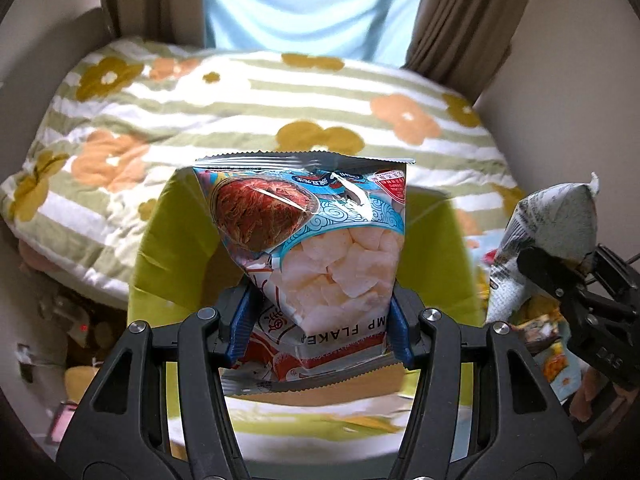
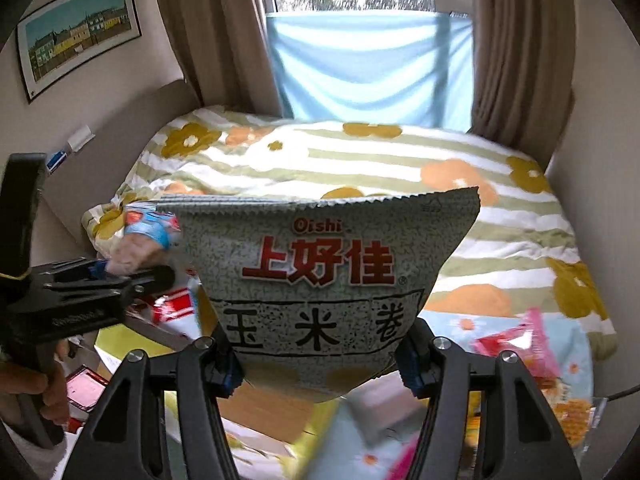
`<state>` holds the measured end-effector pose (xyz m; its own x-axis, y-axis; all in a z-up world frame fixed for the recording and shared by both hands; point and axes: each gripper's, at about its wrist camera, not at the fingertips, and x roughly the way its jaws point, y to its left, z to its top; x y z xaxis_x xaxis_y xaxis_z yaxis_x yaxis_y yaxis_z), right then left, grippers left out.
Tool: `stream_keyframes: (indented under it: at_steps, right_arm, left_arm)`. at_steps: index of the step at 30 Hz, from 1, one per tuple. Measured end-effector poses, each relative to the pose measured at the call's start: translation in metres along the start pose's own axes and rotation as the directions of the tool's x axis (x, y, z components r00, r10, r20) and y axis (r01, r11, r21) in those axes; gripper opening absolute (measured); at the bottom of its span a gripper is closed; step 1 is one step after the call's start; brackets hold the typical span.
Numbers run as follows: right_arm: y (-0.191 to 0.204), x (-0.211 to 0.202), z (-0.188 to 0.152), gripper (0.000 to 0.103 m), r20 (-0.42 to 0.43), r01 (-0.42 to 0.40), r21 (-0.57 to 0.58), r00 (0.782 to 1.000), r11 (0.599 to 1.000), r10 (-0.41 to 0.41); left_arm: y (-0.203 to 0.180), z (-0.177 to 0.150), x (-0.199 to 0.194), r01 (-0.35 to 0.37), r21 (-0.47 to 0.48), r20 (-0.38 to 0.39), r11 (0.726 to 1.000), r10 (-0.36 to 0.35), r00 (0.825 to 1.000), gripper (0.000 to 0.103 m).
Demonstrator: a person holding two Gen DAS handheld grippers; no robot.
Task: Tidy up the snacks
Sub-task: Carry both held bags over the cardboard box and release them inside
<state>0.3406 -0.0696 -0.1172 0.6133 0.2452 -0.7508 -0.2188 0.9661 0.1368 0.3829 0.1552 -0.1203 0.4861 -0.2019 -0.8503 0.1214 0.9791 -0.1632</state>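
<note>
Shrimp flakes bag [image 1: 316, 256] sits clamped in the left hand-held gripper [image 1: 320, 330] above a half-hidden green bin [image 1: 168, 248]; right hand-held gripper [image 2: 320, 364] grips the grey corn-roll bag [image 2: 320, 272], hiding blurred snacks below.

The shrimp flakes bag [image 1: 316, 264], blue and red with pale chips pictured, stands between the left claw's [image 1: 318, 328] blue pads, pinched low, upside down. The speckled grey Oishi corn-roll bag [image 2: 324, 280] sits upright, pinched between the right claw's [image 2: 320, 364] pads.
</note>
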Motion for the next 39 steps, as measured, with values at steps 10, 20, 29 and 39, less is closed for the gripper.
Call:
stream_keyframes:
  at_steps: [10, 20, 29, 39]
  right_arm:
    - [0.032, 0.064, 0.01, 0.056, -0.102, -0.039, -0.047, 0.994, 0.998, 0.034]
    - [0.028, 0.085, 0.006, 0.056, -0.155, -0.026, -0.027, 0.988, 0.999, 0.021]
    - [0.035, 0.099, 0.009, 0.056, -0.195, -0.016, -0.03, 0.981, 0.999, 0.01]
    - [0.039, 0.117, 0.005, 0.095, -0.204, -0.009, -0.009, 0.979, 1.0, 0.007]
  left_arm:
    - [0.05, 0.003, 0.078, -0.077, -0.008, -0.113, 0.997, 0.076, 0.991, 0.052]
    - [0.043, 0.006, 0.089, -0.071, 0.06, -0.099, 0.996, 0.076, 0.992, 0.103]
    - [0.047, -0.002, 0.069, -0.1, 0.044, -0.098, 0.994, 0.104, 0.99, 0.103]
    - [0.052, -0.009, 0.054, -0.101, 0.029, -0.091, 0.995, 0.103, 0.991, 0.102]
